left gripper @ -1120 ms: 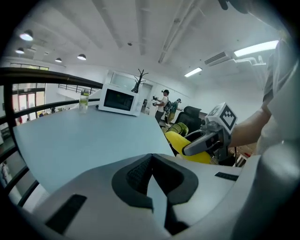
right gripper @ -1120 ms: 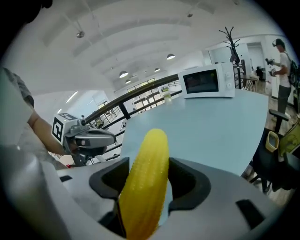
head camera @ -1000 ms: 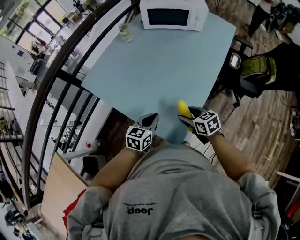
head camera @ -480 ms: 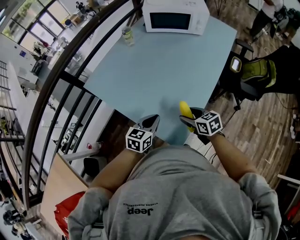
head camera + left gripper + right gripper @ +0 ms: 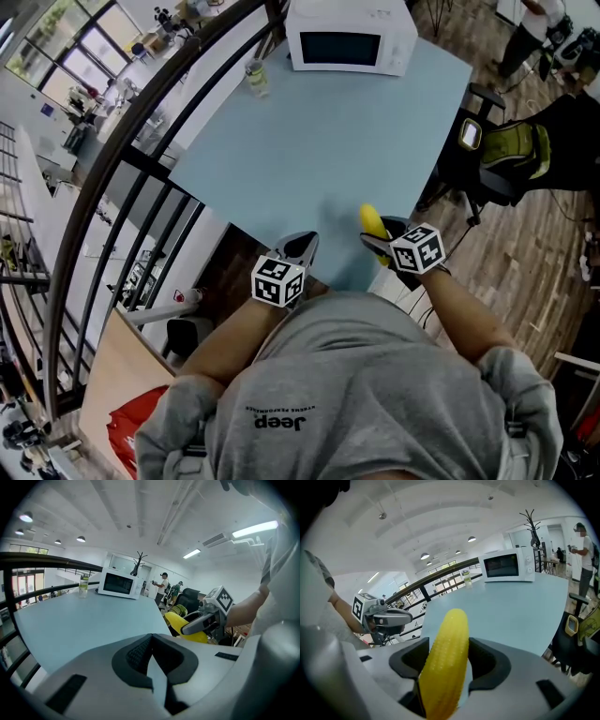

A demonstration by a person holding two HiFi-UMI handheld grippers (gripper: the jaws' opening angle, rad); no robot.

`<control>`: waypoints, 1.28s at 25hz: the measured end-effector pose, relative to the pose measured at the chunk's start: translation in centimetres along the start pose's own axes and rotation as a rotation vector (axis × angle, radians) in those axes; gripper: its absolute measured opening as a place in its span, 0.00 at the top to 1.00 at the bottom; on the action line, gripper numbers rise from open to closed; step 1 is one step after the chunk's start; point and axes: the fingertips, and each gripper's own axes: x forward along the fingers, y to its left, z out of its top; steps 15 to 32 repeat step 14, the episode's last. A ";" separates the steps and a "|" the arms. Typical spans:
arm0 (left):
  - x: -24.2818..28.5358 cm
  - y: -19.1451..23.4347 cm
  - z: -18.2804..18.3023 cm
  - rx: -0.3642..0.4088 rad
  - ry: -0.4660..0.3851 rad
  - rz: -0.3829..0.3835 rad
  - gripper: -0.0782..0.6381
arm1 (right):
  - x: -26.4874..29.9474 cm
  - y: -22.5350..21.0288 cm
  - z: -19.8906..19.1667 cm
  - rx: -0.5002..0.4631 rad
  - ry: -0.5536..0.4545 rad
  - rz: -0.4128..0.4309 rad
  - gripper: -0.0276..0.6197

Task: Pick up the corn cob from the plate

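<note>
A yellow corn cob [image 5: 372, 222] sticks out forward from my right gripper [image 5: 378, 234], which is shut on it above the near edge of the pale blue table [image 5: 328, 141]. In the right gripper view the cob [image 5: 445, 663] fills the gap between the two dark pads, tip pointing up and away. The left gripper view shows the same cob [image 5: 174, 618] held in the right gripper [image 5: 197, 625]. My left gripper [image 5: 298, 246] hovers beside it to the left, jaws together with nothing between them. No plate is in view.
A white microwave [image 5: 349, 36] and a small bottle [image 5: 253, 75] stand at the table's far end. A dark curved railing [image 5: 141, 159] runs along the left side. A chair with a green-yellow bag [image 5: 511, 141] stands at the right, people beyond it.
</note>
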 end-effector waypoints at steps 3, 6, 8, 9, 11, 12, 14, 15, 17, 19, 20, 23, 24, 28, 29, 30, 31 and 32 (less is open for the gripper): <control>-0.1 0.0 0.0 0.000 -0.001 0.000 0.87 | 0.0 0.1 0.0 -0.002 0.000 -0.002 0.54; -0.2 0.1 0.0 -0.003 -0.003 0.002 0.87 | 0.0 0.1 -0.1 -0.002 0.000 -0.003 0.54; -0.1 0.2 -0.1 -0.003 -0.003 0.004 0.87 | 0.1 0.1 -0.2 -0.002 0.001 -0.003 0.54; -0.1 0.2 -0.1 -0.003 -0.003 0.005 0.87 | 0.1 0.1 -0.2 -0.002 0.001 -0.003 0.54; -0.1 0.2 -0.1 -0.005 -0.002 0.007 0.87 | 0.0 0.0 -0.3 0.000 0.001 -0.002 0.54; -0.1 0.2 -0.1 -0.006 -0.001 0.008 0.87 | 0.0 0.0 -0.3 0.001 0.000 -0.002 0.54; -0.2 0.2 -0.1 -0.007 0.000 0.010 0.87 | -0.2 0.0 -0.3 0.003 0.000 -0.002 0.54; -0.2 0.2 -0.1 -0.007 0.000 0.010 0.87 | -0.2 0.0 -0.3 0.003 0.000 -0.002 0.54; -0.2 0.2 -0.1 -0.007 0.000 0.010 0.87 | -0.2 0.0 -0.3 0.003 0.000 -0.002 0.54; -0.2 0.2 -0.1 -0.007 0.000 0.010 0.87 | -0.2 0.0 -0.3 0.003 0.000 -0.002 0.54; -0.2 0.2 -0.1 -0.007 0.000 0.010 0.87 | -0.2 0.0 -0.3 0.003 0.000 -0.002 0.54; -0.2 0.2 -0.1 -0.007 0.000 0.010 0.87 | -0.2 0.0 -0.3 0.003 0.000 -0.002 0.54; -0.2 0.2 -0.1 -0.007 0.000 0.010 0.87 | -0.2 0.0 -0.3 0.003 0.000 -0.002 0.54; -0.2 0.2 -0.1 -0.007 0.000 0.010 0.87 | -0.2 0.0 -0.3 0.003 0.000 -0.002 0.54; -0.2 0.2 -0.1 -0.007 0.000 0.010 0.87 | -0.2 0.0 -0.3 0.003 0.000 -0.002 0.54; -0.2 0.2 -0.1 -0.007 0.000 0.010 0.87 | -0.2 0.0 -0.3 0.003 0.000 -0.002 0.54; -0.2 0.2 -0.1 -0.007 0.000 0.010 0.87 | -0.2 0.0 -0.3 0.003 0.000 -0.002 0.54; -0.2 0.2 -0.1 -0.007 0.000 0.010 0.87 | -0.2 0.0 -0.3 0.003 0.000 -0.002 0.54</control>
